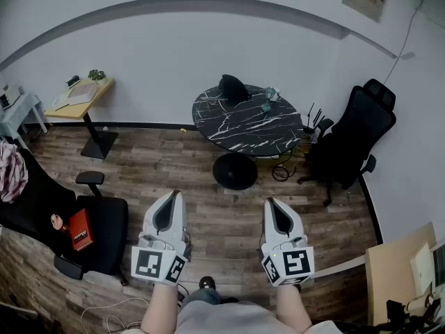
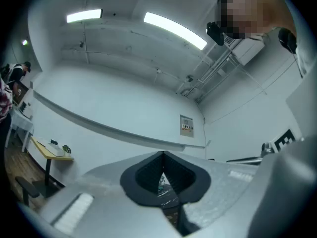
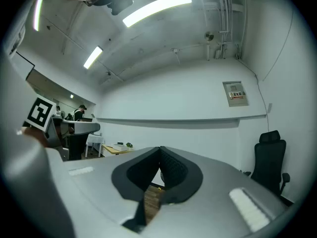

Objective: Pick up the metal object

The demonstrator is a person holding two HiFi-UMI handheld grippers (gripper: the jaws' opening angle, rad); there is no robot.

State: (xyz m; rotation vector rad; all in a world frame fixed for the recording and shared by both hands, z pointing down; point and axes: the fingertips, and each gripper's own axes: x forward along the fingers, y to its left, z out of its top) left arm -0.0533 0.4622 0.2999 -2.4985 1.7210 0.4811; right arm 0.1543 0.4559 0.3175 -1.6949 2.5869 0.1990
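A round black marble table (image 1: 229,127) stands across the room by the white wall. On it lie a black rounded object (image 1: 233,88) and a few small greenish and shiny items (image 1: 266,105); they are too small to tell which is metal. My left gripper (image 1: 170,193) and right gripper (image 1: 272,202) are held low over the wooden floor, well short of the table, both shut and empty. In the left gripper view the left gripper (image 2: 162,153) has its jaws meeting, with a sliver of the table behind. The right gripper (image 3: 160,148) looks the same in its own view.
A black office chair (image 1: 351,141) stands right of the table, with cables (image 1: 281,169) on the floor beside it. At the left are another black chair (image 1: 104,228) holding a red item (image 1: 80,229) and a small wooden side table (image 1: 80,96). A desk corner (image 1: 403,270) shows lower right.
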